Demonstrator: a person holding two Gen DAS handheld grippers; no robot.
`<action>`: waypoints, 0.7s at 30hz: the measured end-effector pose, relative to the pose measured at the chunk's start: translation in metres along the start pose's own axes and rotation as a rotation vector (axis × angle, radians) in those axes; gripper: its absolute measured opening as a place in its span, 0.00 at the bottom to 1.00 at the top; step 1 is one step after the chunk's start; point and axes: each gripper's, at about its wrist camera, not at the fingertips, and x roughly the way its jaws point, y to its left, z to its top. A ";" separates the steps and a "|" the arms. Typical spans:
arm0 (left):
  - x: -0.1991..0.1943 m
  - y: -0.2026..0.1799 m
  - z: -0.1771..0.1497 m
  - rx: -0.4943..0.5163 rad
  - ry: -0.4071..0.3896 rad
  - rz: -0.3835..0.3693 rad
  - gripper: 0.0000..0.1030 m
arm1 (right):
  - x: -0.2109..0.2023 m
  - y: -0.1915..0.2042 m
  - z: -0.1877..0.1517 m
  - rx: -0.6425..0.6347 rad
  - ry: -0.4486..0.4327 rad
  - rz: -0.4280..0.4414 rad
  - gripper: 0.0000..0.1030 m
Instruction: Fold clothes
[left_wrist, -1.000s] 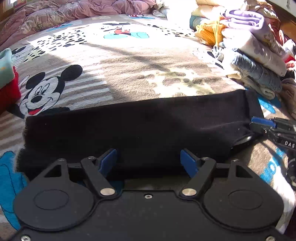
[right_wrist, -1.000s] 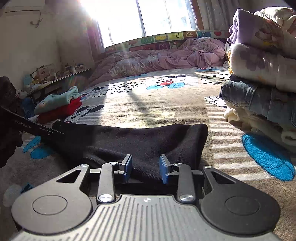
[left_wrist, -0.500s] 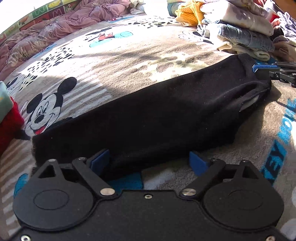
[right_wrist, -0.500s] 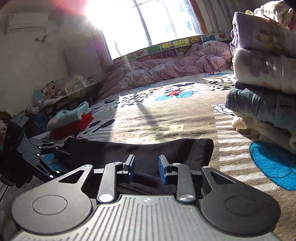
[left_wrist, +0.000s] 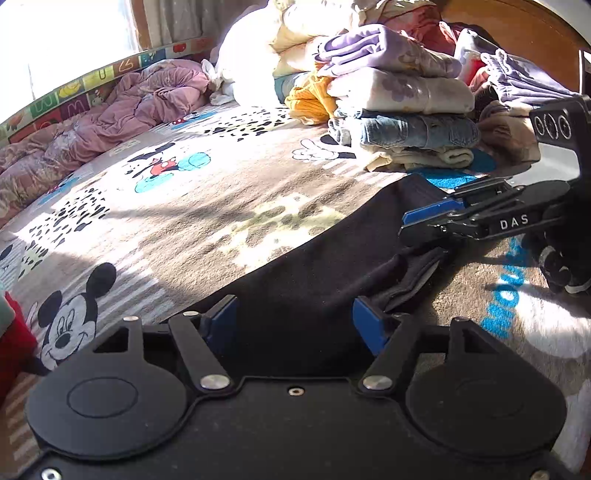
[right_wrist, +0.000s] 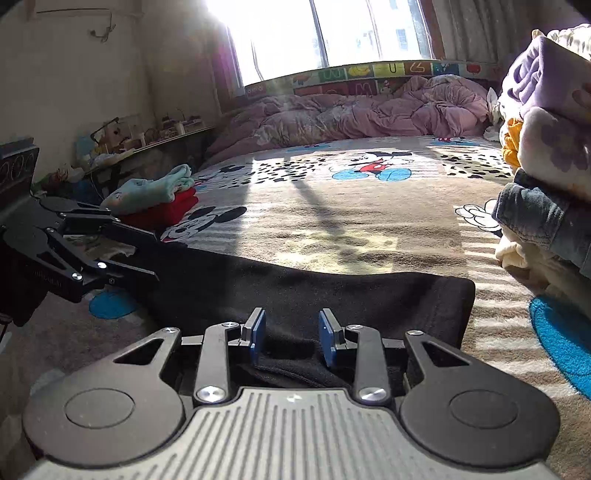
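Since black garment (left_wrist: 314, 266) lies limp on bed (left_wrist: 229, 206), between both tools, expect soft, light, floppy, non-slip cloth; pinch doubled edges. Left tool (left_wrist: 295, 319) tilts down, jaws closing around near hem, pads not visibly pressing. Right tool (right_wrist: 291, 336) low, jaws opening, fold between, released. Beyond: folded stack (left_wrist: 402, 110).

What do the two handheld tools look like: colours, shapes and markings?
Left tool: matte black body, two round discs, black linkage bars with silver rivets, blue pads on the fingers. Right tool: the same black discs, bars and blue pads, but a ribbed grey housing; from the left wrist view, its side bears white letters "DAS".
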 end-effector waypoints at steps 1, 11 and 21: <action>0.005 -0.018 0.004 0.069 -0.001 -0.013 0.46 | 0.002 -0.013 0.002 0.093 -0.013 0.034 0.33; 0.057 -0.067 0.010 0.266 0.053 -0.053 0.27 | 0.028 -0.056 0.001 0.387 -0.014 0.185 0.38; 0.053 -0.069 0.007 0.352 0.113 -0.136 0.01 | 0.033 -0.072 -0.002 0.439 -0.025 0.170 0.40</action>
